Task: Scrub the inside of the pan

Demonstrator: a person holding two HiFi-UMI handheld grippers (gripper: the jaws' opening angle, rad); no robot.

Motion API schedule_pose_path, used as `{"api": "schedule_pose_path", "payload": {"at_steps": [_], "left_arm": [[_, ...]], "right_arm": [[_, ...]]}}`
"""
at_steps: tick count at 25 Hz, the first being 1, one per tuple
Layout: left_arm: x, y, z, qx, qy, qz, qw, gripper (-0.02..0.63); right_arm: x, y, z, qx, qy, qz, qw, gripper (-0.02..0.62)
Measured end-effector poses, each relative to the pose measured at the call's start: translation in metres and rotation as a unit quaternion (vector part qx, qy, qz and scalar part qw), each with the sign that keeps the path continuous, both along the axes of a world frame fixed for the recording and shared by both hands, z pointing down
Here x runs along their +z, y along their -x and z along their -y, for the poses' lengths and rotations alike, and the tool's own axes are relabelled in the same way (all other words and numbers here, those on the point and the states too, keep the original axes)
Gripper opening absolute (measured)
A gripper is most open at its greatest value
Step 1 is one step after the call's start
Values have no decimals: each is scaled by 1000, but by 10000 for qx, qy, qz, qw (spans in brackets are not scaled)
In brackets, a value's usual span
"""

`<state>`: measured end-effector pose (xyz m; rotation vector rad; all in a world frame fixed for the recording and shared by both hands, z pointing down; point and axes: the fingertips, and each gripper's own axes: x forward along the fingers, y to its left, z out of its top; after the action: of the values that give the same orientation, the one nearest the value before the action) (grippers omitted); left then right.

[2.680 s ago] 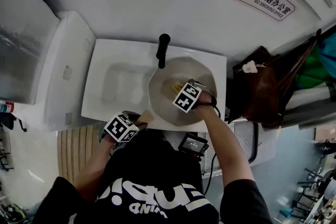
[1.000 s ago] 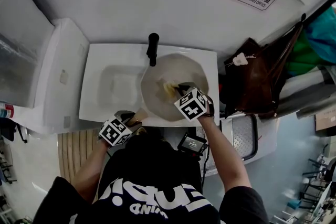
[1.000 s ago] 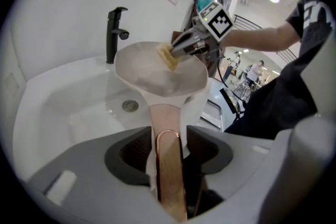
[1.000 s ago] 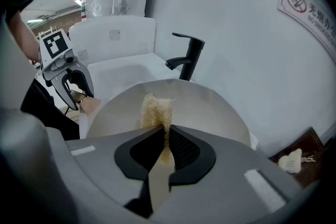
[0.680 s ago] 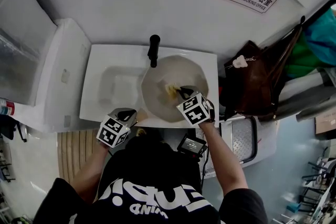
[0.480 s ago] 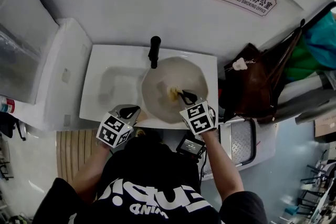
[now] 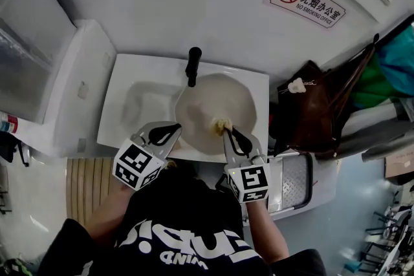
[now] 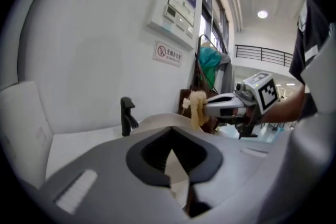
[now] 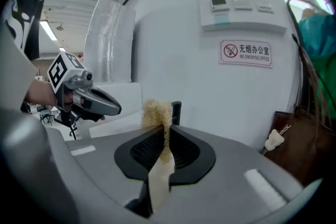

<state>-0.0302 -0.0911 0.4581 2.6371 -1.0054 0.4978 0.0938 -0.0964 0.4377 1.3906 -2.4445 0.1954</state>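
A pale, round pan [image 7: 217, 106] lies in the white sink [image 7: 139, 103], under the black faucet [image 7: 191, 65]. My right gripper [image 7: 226, 130] hovers over the pan's near rim, shut on a yellowish scrubber [image 7: 220, 125]. That scrubber [image 9: 156, 112] sticks up from the right gripper [image 9: 165, 131] in its own view. My left gripper [image 7: 172, 130] is by the pan's near-left edge, shut with nothing in it. The left gripper view has the left gripper [image 8: 172, 135] closed and pointing over the pan rim [image 8: 157, 120], with the scrubber [image 8: 198, 106] beyond it.
A brown bag [image 7: 312, 112] hangs just right of the sink. A no-smoking sign [image 7: 305, 0] is on the wall behind. A white counter block [image 7: 72, 84] stands at the left, wooden slats [image 7: 87, 183] and a metal tray [image 7: 294, 179] lie below.
Both grippers have drawn back toward the person. The right one brought the scrubber from the pan's middle to its near rim. The left one came off the tan handle and shut.
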Motion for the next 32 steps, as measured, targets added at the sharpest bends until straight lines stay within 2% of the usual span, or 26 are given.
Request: {"api": "schedule_pose_path", "payload": {"at_steps": [5, 9, 15, 26, 32], "left_arm": [[-36, 5, 4, -234, -873, -368, 9952, -5], [-44, 11, 6, -431, -1270, -460, 9899, -5], [-51, 11, 5, -474, -1500, -571, 9859, -5], [-36, 13, 4, -605, -1313, -550, 9880, -5], [-41, 12, 4, -573, -1432, -501, 9868, -5]], "right_arm": [[-33, 6, -18, 130, -584, 431, 9973, 38], [-41, 2, -23, 340, -783, 744, 9936, 38], [-40, 1, -22, 438, -811, 882, 9918, 38], [-37, 2, -20, 462, -843, 862, 9916, 37], [-37, 4, -21, 427, -835, 914, 9914, 37]]}}
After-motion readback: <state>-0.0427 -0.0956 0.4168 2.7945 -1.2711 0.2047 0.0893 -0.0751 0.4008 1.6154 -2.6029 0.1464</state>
